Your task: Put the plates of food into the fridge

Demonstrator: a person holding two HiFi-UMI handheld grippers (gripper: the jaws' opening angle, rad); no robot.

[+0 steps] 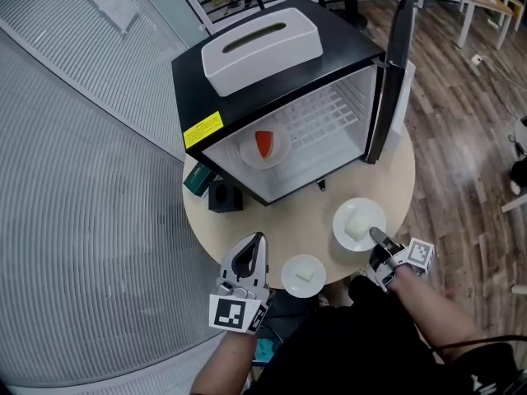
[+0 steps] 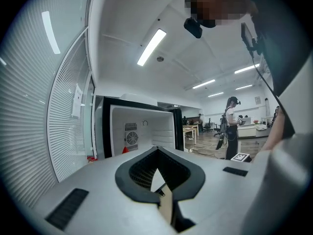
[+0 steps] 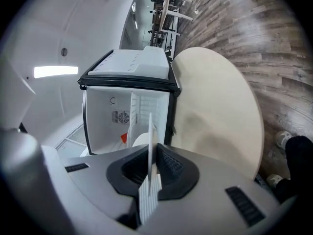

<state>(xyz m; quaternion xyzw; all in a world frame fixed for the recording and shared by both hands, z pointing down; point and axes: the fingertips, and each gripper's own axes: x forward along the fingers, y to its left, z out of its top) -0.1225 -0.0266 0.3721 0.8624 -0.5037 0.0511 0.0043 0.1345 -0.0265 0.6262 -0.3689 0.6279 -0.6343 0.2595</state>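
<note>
Keeping the right plate point(image 1: 346, 214) level matters while the right gripper point(image 1: 380, 241) pinches its rim; the left gripper point(image 1: 255, 243) is pressed together, empty.

At the left edge of your round tabletop point(image 1: 288, 220) sits a small black box point(image 1: 224, 197), a green box point(image 1: 198, 179) just beside it. Wood floor point(image 1: 461, 97) lies to your right.
</note>
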